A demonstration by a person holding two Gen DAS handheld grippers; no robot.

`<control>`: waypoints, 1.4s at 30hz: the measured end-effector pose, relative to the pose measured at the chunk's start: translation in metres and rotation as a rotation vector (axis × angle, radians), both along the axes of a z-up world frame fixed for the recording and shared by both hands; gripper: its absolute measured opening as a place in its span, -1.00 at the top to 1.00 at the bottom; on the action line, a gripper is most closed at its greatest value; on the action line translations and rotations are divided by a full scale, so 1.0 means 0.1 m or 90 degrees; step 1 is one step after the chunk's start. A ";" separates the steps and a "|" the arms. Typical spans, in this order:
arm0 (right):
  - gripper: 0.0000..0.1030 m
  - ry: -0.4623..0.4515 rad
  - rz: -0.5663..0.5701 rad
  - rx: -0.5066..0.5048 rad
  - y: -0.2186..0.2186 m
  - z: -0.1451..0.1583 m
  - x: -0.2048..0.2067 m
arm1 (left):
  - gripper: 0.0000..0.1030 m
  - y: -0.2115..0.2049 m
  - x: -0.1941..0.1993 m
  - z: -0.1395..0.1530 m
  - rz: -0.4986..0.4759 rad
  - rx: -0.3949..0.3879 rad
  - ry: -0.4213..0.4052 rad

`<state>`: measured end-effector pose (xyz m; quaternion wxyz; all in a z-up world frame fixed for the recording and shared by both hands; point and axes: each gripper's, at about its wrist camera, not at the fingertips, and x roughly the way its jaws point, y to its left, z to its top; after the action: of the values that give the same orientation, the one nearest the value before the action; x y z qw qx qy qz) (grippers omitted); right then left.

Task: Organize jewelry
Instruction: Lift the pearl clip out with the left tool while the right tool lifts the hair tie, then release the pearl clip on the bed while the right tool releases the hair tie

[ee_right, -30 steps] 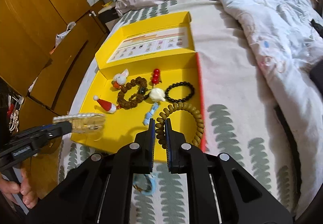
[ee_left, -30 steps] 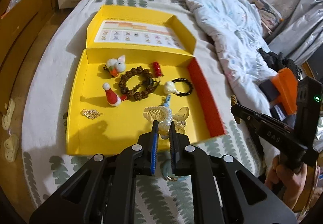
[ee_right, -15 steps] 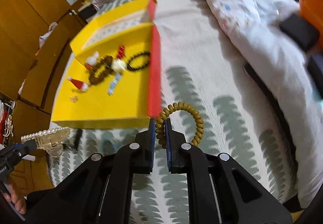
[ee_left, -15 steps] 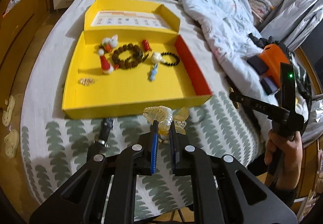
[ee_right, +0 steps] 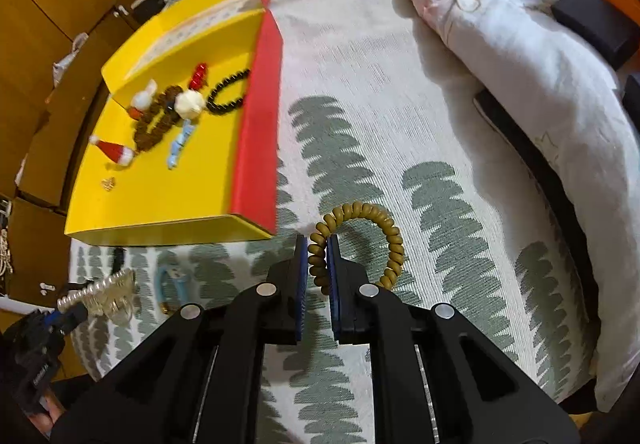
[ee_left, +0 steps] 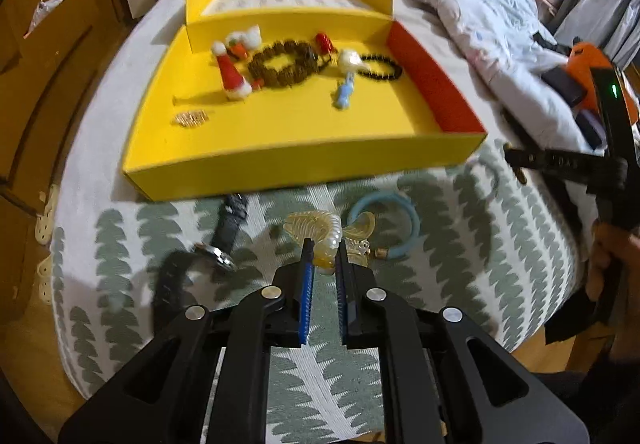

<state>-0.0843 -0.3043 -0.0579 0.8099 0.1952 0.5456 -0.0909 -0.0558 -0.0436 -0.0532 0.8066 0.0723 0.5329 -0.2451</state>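
Note:
My left gripper (ee_left: 323,250) is shut on a clear hair claw edged with pearls (ee_left: 316,226), low over the leaf-patterned bedspread in front of the yellow box (ee_left: 304,160). My right gripper (ee_right: 318,244) is shut on an olive coil hair tie (ee_right: 360,240), hanging just off the box's near right corner beside its red side wall (ee_right: 256,148). Inside the box lie a brown bead bracelet (ee_left: 282,64), a black bead bracelet (ee_left: 380,68), a Santa-hat clip (ee_left: 234,78), a blue charm (ee_left: 344,94) and a small gold brooch (ee_left: 191,119).
On the bedspread in front of the box lie a light blue bangle (ee_left: 404,228) and a dark wristwatch (ee_left: 216,256). A crumpled quilt (ee_right: 500,24) fills the right side of the bed. Wooden cabinets (ee_right: 48,4) stand to the left. The bed's edge is close below both grippers.
Both grippers have drawn back from over the box and sunk toward the bedspread in front of it. Each still holds its piece. The watch and blue bangle have come into view.

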 end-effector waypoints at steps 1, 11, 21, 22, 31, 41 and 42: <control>0.80 0.004 0.000 0.001 -0.01 -0.03 0.00 | 0.80 -0.01 -0.02 -0.05 0.000 0.007 0.001; 0.79 0.045 -0.003 -0.008 -0.02 -0.25 -0.02 | 0.77 0.13 -0.25 -0.37 0.021 0.025 0.000; 0.63 0.053 -0.003 -0.035 -0.01 -0.25 -0.05 | 0.43 0.28 -0.25 -0.61 0.043 0.032 0.051; 0.62 0.053 -0.004 -0.035 -0.02 -0.23 -0.07 | 0.21 0.30 -0.24 -0.59 0.046 0.028 0.049; 0.62 -0.034 -0.006 -0.023 0.08 0.22 -0.09 | -0.32 0.43 -0.25 -0.03 0.038 -0.058 0.020; 0.62 -0.103 0.056 -0.016 0.51 0.50 0.29 | -0.32 0.52 0.51 0.51 0.076 -0.103 -0.002; 0.62 -0.104 0.062 -0.018 0.54 0.50 0.34 | -0.32 0.53 0.60 0.53 0.086 -0.100 -0.007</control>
<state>-0.0504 -0.2501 -0.0079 0.8579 0.1637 0.4852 -0.0430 0.0045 0.0090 0.0002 0.8275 -0.0257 0.5111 -0.2309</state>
